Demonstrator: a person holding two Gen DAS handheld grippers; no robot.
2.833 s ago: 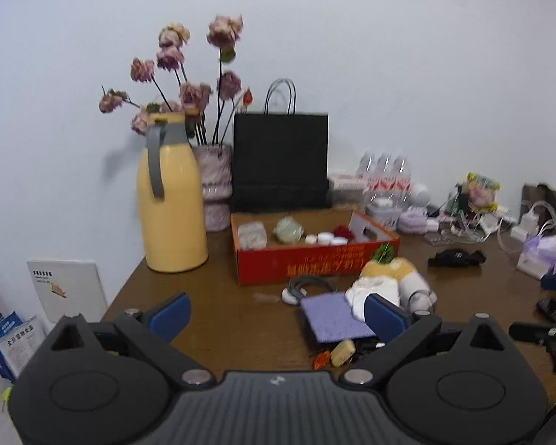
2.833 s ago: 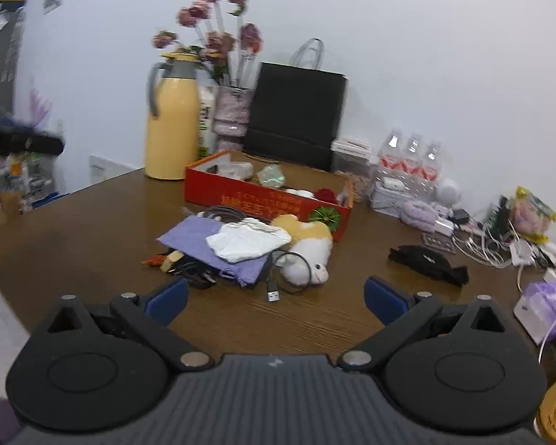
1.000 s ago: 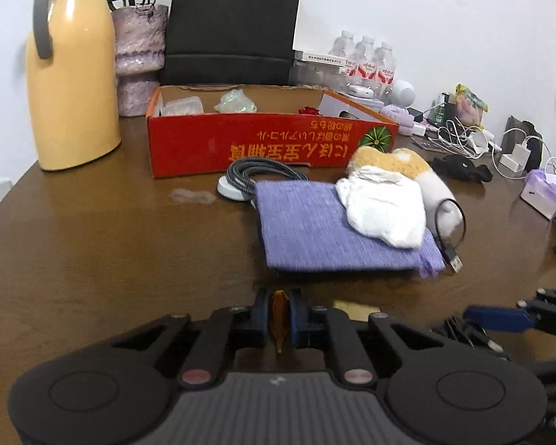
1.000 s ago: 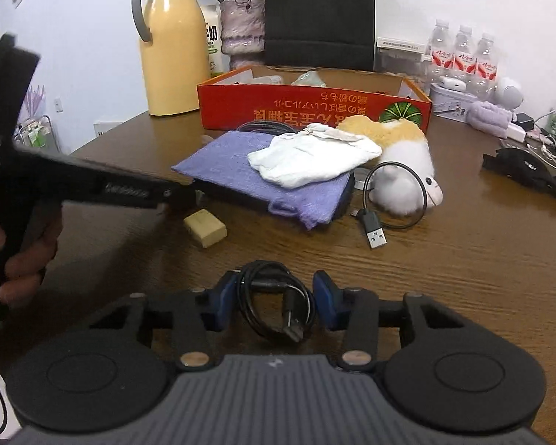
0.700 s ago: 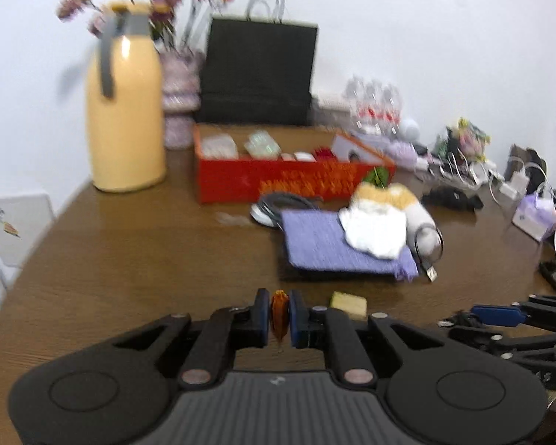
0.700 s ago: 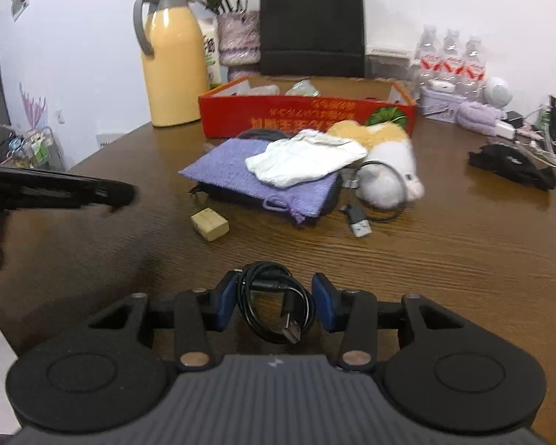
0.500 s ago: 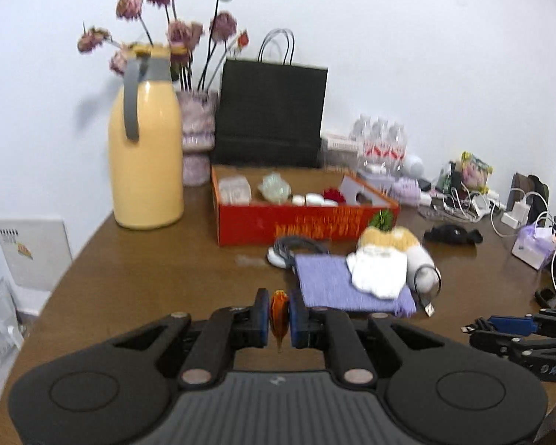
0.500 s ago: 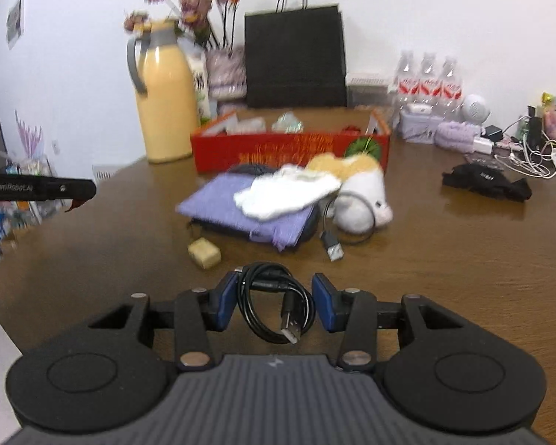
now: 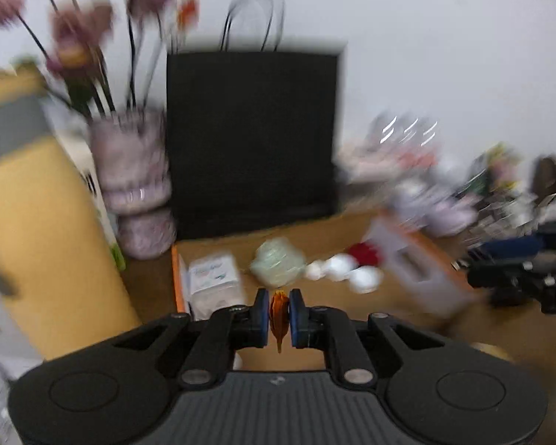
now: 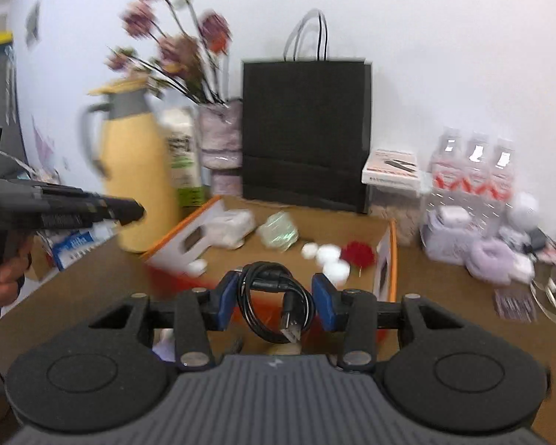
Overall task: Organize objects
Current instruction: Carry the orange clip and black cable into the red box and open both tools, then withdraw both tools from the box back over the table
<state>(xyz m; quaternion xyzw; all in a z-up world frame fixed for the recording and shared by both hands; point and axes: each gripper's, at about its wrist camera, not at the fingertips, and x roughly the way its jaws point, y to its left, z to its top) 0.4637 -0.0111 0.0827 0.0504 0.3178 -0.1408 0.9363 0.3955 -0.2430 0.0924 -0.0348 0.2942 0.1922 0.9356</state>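
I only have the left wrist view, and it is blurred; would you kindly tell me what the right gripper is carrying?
Observer: The right gripper is shut on a coiled black USB cable, held above the near wall of the red cardboard box.
Operator: Thank you. Is anything standing between the yellow jug and the vase?
Observer: Yes, a white and green carton stands between the yellow thermos jug and the pale pink vase.
Operator: And what is right of the black paper bag?
Observer: A flat white box sits on a clear container beside the black paper bag.
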